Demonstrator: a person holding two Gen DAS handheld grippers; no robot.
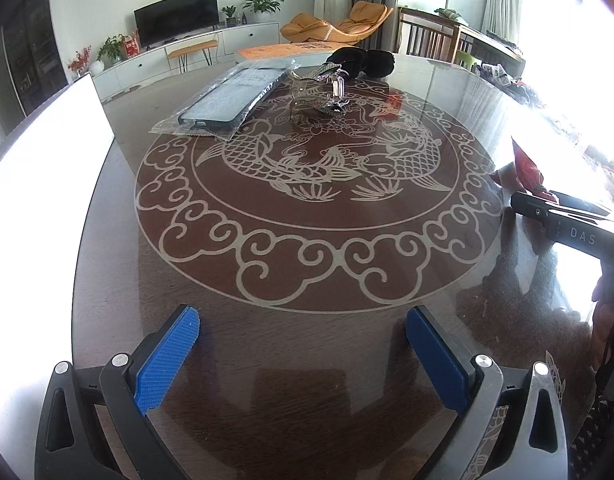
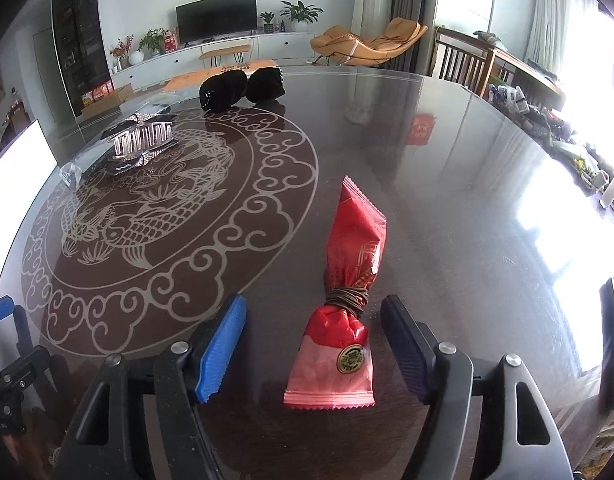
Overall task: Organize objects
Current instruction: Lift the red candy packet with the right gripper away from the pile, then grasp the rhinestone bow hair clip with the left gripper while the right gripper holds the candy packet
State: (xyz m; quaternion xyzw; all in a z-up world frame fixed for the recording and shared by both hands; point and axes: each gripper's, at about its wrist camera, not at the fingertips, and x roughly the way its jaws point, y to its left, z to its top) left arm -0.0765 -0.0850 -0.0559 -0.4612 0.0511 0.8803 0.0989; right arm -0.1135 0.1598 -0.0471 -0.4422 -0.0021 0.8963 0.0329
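Right gripper [image 2: 313, 350] tilts downward, jaws apart — red packet [image 2: 349, 280] between, untouched; left gripper [image 1: 303, 352] likewise apart.

white letters "DAS" on black right tongs body [image 1: 579, 236]

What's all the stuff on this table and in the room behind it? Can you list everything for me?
red snack packet tied with a rubber band: one, red and pink, lying on the table between the right gripper's open pads
clear rhinestone hair claw clip: one, transparent and silver, on the fish pattern
black phone case in a clear plastic bag: one, left of the clip
black fabric hair bow: one, at the far side of the table
round dark glass-topped table with white fish pattern: one
television: one, black, on the white cabinet
orange lounge chair: one, by the window
left gripper: blue pads, open, empty
right gripper: blue pads, open
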